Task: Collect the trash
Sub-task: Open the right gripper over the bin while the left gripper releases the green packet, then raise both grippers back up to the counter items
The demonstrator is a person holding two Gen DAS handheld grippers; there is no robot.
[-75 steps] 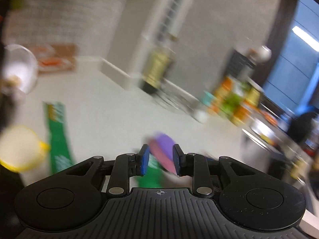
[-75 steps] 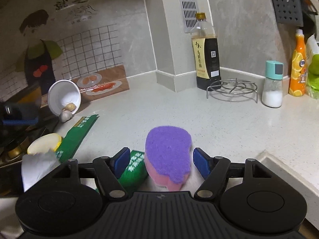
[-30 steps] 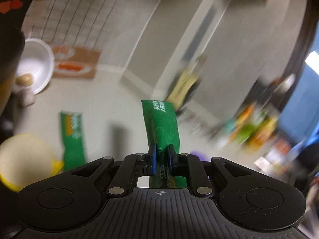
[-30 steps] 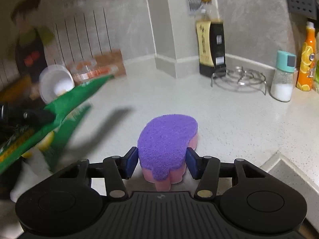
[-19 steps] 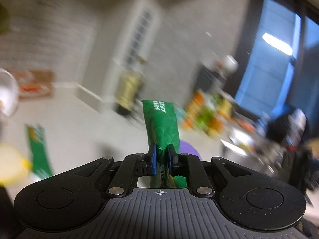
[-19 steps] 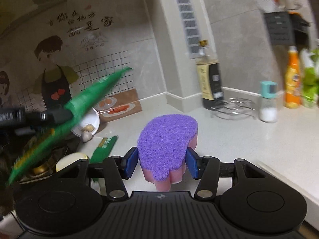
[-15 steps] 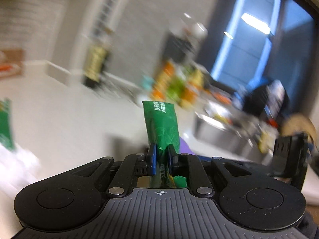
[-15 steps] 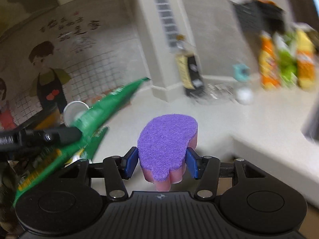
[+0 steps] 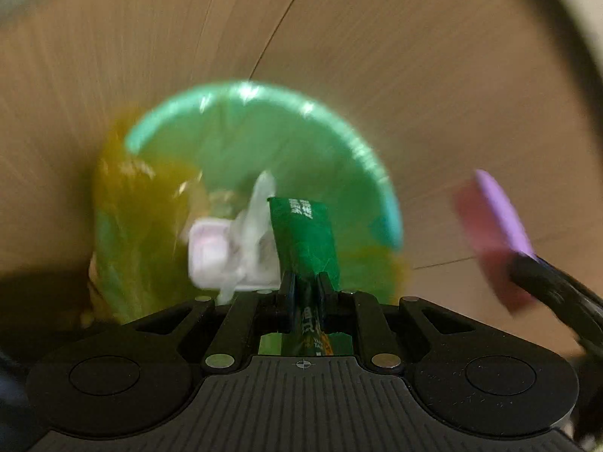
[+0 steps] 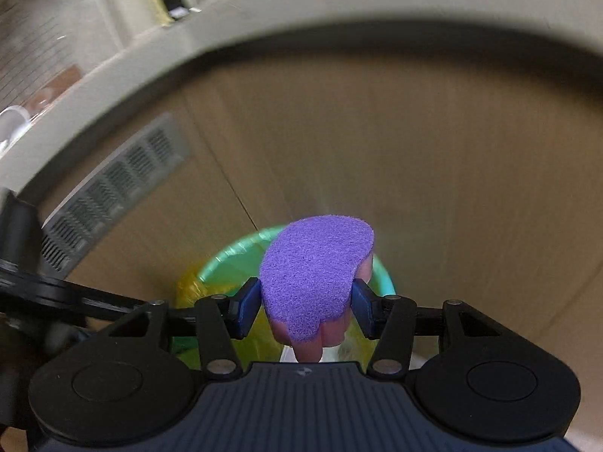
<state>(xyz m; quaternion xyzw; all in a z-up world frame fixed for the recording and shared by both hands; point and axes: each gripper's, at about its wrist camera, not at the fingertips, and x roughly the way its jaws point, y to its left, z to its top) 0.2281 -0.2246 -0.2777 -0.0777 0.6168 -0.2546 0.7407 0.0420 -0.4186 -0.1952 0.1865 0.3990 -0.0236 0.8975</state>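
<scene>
My left gripper (image 9: pixel 303 293) is shut on a green snack wrapper (image 9: pixel 303 241) and holds it over a green trash bin (image 9: pixel 339 139) with a yellow liner, seen from above. White crumpled trash (image 9: pixel 226 260) lies inside the bin. My right gripper (image 10: pixel 307 307) is shut on a purple and pink sponge (image 10: pixel 314 275) and holds it above the same bin (image 10: pixel 226 260). The sponge also shows at the right of the left wrist view (image 9: pixel 493 226), beside the bin. Both views are blurred.
Wooden cabinet fronts (image 10: pixel 414 150) stand behind the bin. The pale countertop edge (image 10: pixel 264 19) curves across the top, with a vent grille (image 10: pixel 113 184) below it at the left. The left gripper's body (image 10: pixel 56 293) sits at the left of the right wrist view.
Both grippers have swung from the countertop down to the trash bin by the cabinets. The left still holds the green wrapper and the right still holds the sponge.
</scene>
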